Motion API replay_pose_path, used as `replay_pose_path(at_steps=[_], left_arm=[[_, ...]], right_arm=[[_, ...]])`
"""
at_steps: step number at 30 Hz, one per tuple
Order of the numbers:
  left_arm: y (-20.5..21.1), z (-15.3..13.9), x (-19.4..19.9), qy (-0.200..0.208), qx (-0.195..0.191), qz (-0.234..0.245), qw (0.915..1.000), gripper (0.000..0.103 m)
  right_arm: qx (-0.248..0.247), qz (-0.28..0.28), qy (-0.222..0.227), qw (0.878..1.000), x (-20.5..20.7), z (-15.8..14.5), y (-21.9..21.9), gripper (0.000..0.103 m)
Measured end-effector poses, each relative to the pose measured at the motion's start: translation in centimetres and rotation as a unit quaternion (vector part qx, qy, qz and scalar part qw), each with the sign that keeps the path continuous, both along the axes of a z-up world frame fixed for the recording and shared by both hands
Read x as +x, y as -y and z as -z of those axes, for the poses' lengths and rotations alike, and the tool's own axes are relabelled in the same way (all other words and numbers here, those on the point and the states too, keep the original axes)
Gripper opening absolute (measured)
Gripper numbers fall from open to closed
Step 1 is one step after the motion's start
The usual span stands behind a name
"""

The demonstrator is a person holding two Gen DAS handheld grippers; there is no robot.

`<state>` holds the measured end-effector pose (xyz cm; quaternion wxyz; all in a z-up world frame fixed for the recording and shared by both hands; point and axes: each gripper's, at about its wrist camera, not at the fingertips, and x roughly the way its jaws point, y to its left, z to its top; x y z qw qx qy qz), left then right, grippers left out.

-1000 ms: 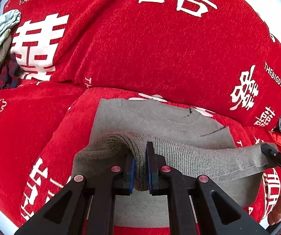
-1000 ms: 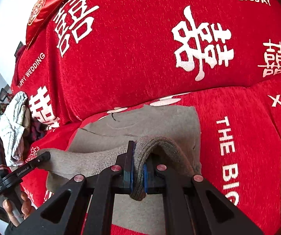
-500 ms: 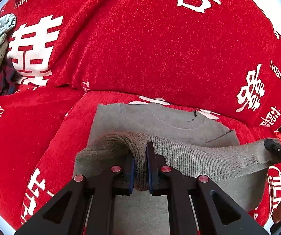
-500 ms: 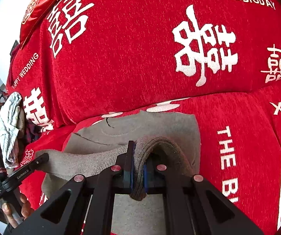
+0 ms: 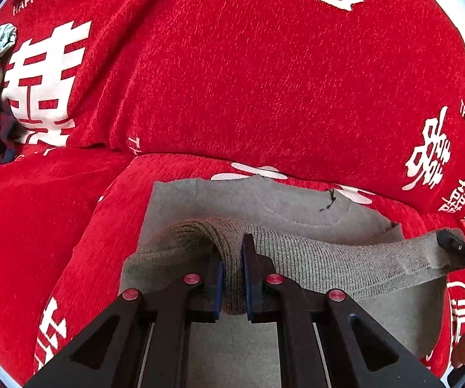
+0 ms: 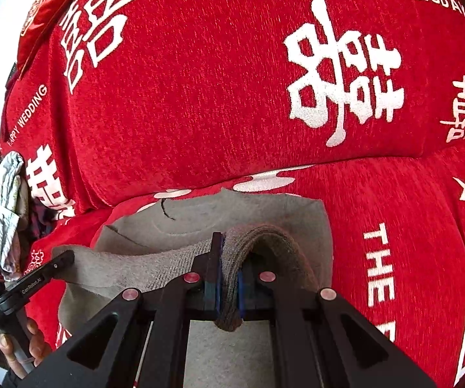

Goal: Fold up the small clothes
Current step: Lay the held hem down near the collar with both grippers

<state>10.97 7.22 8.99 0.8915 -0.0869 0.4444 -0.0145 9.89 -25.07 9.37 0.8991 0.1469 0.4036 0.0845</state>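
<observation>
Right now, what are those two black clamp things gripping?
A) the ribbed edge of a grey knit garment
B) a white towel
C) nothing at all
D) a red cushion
A: the left gripper and the right gripper are each shut on the ribbed edge of the grey knit garment, which lies on the red sofa cover.

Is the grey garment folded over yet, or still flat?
Mid-fold: the grey garment has its ribbed hem lifted, pinched in the left gripper and right gripper, stretched above the rest lying flat on the red sofa cover.
</observation>
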Motion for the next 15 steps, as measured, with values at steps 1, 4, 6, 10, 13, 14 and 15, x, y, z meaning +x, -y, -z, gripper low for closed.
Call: replay_pose_path(at_steps=[1, 4, 6, 10, 13, 14, 15], left_arm=[[0.0, 0.1, 0.3, -0.001, 0.0, 0.0, 1.0, 0.012], [0.2, 0.5, 1.2, -0.005, 0.005, -0.001, 1.0, 0.012], [0.3, 0.7, 1.9, -0.008, 0.005, -0.001, 1.0, 0.012], [0.4, 1.3, 2.9, -0.013, 0.008, -0.001, 0.9999, 0.012], [0.6, 1.9, 3.6, -0.017, 0.01, -0.001, 0.9998, 0.012], [0.6, 2.0, 3.9, -0.019, 0.011, -0.001, 0.9998, 0.012], [0.6, 2.2, 4.1, -0.02, 0.011, -0.001, 0.9997, 0.012]], right_arm=[[0.0, 0.0, -0.001, 1.0, 0.3, 0.1, 0.0, 0.007], [0.0, 0.0, -0.005, 1.0, 1.1, 0.5, 0.0, 0.007], [0.0, 0.001, -0.008, 1.0, 1.6, 0.8, 0.0, 0.007], [-0.002, 0.002, -0.014, 1.0, 2.6, 1.4, 0.1, 0.007], [-0.001, 0.005, -0.02, 1.0, 3.4, 2.0, 0.3, 0.007], [-0.001, 0.006, -0.022, 1.0, 3.6, 2.2, 0.4, 0.007], [0.0, 0.006, -0.024, 1.0, 3.9, 2.3, 0.5, 0.007]])
